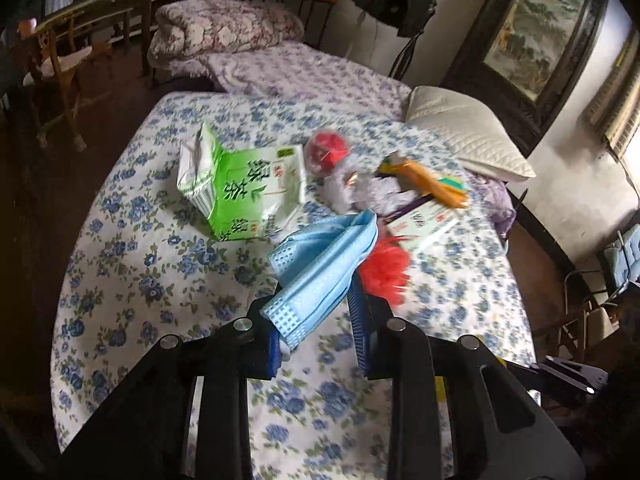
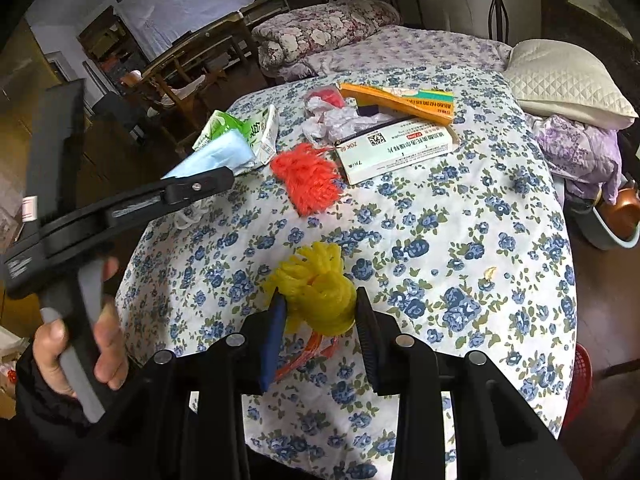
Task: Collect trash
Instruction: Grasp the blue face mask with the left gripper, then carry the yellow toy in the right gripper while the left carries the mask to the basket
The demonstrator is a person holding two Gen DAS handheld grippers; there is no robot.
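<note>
My left gripper (image 1: 316,320) is shut on a light blue face mask (image 1: 320,268) and holds it above the floral bed sheet (image 1: 160,272); the mask (image 2: 216,156) also shows in the right wrist view. My right gripper (image 2: 320,320) is shut on a yellow mesh bundle (image 2: 316,292) with an orange piece hanging below. On the bed lie a green tea carton (image 1: 240,188), a red mesh bundle (image 2: 308,180), a white medicine box (image 2: 396,148), an orange box (image 2: 396,100), crumpled plastic (image 2: 340,120) and a red item in plastic (image 1: 326,148).
A white pillow (image 2: 560,80) and purple cloth (image 2: 576,152) lie at the bed's right. A folded floral quilt (image 1: 224,28) sits at the far end. Wooden chairs (image 1: 68,52) stand left of the bed. A red basket (image 2: 580,384) stands on the floor at right.
</note>
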